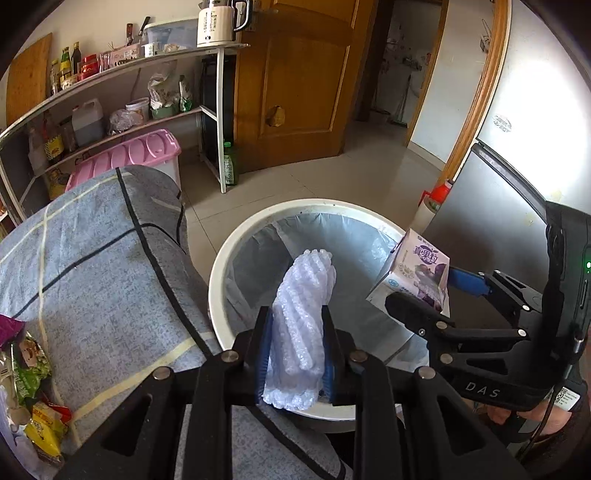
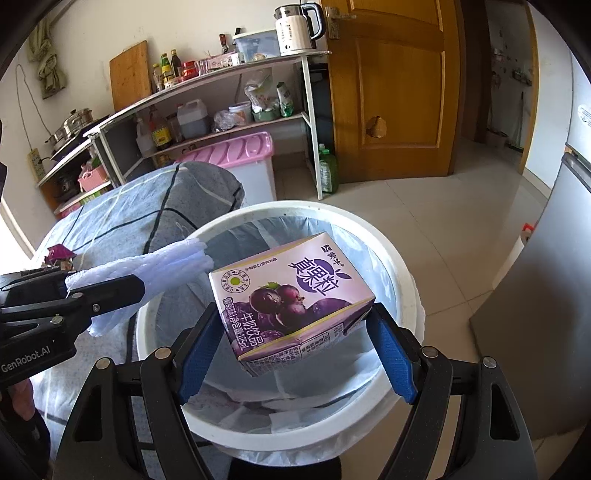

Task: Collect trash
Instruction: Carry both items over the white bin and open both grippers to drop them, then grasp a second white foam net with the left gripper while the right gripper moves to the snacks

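Crumpled bubble wrap roll [image 1: 304,325] hanging over white lined bin [image 1: 221,273]; purple grape-milk carton [image 2: 291,295] tilting above same bin opening.

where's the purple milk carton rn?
The purple milk carton sits between the right tongs, held over the white bin, right of the bubble wrap in the left tongs.

Pale floor tiles [image 2: 424,206] run to a wooden door [image 2: 391,85]. A white shelf rack [image 1: 218,110] lines the cream wall [image 2: 96,33]; daylight glares off a grey fridge [image 1: 532,122].
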